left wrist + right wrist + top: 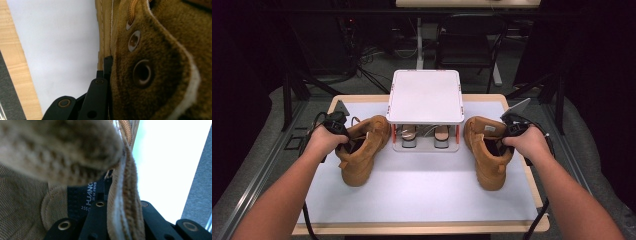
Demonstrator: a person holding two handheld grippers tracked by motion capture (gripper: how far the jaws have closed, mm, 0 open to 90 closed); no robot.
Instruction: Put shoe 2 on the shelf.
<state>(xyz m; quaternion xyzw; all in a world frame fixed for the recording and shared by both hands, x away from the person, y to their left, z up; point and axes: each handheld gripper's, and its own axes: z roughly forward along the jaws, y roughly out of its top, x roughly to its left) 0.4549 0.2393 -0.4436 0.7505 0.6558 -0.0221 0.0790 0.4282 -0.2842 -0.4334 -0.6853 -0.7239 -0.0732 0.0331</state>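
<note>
The left boot (361, 150) and right boot (488, 152) are sitting on the white mat (422, 190), flanking a small white rack (426, 97). The left gripper (338, 131) is clamping the left boot's collar; the right gripper (511, 131) is pinching the right boot's collar edge. Bare mat is lying open in front of them. The shoes (424, 135) under the rack's top are showing only in part.

Bare forearms; each black claw (343, 141) has brass-ringed screws, a trailing black cable and a grey plate.
</note>
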